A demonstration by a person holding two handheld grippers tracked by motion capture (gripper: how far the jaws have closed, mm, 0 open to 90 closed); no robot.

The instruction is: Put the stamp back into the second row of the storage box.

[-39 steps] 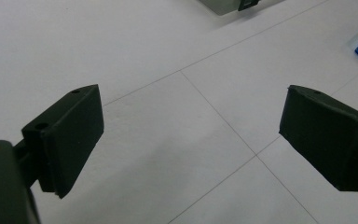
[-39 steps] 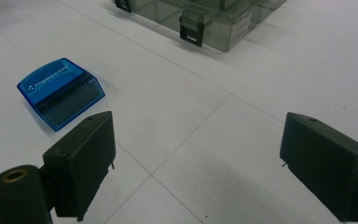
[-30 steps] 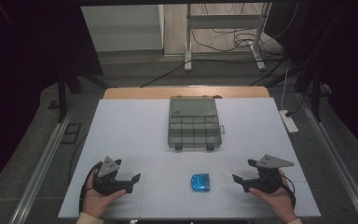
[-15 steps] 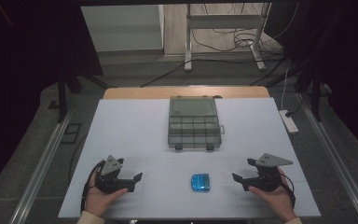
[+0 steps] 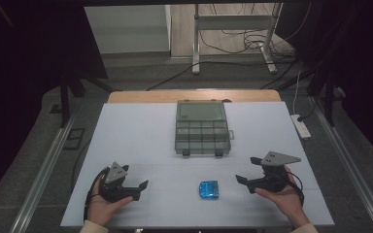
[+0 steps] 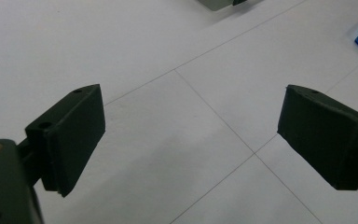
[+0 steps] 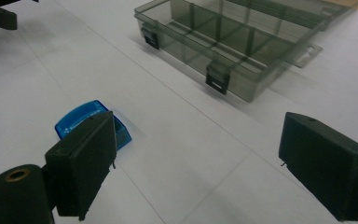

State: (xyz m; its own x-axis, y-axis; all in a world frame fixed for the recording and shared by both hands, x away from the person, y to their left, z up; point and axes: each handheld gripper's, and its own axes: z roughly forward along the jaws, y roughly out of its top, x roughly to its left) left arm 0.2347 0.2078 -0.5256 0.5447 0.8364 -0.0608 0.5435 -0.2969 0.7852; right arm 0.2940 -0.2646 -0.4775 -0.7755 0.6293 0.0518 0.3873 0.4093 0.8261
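A smoky clear compartment box (image 5: 203, 138) lies open at the middle of the white table (image 5: 126, 131), its lid (image 5: 200, 110) folded back. Its divided cells (image 7: 223, 37) look empty in the right gripper view. A small blue case (image 5: 209, 189) lies flat near the front edge. My left gripper (image 5: 135, 182) rests in a hand at the front left, open, with bare table between its jaws (image 6: 191, 107). My right gripper (image 5: 247, 171) is held at the front right, open (image 7: 196, 135), just right of the blue case (image 7: 81, 117), whose near end hides behind one jaw.
A white power strip (image 5: 301, 125) lies at the table's right edge. A wooden strip (image 5: 194, 95) runs along the far edge. Metal rails (image 5: 48, 165) flank the table. Cables and a stand (image 5: 233, 34) are on the floor beyond.
Both grippers have edged slightly inward; their jaws stay open. The box and the blue case have not moved.
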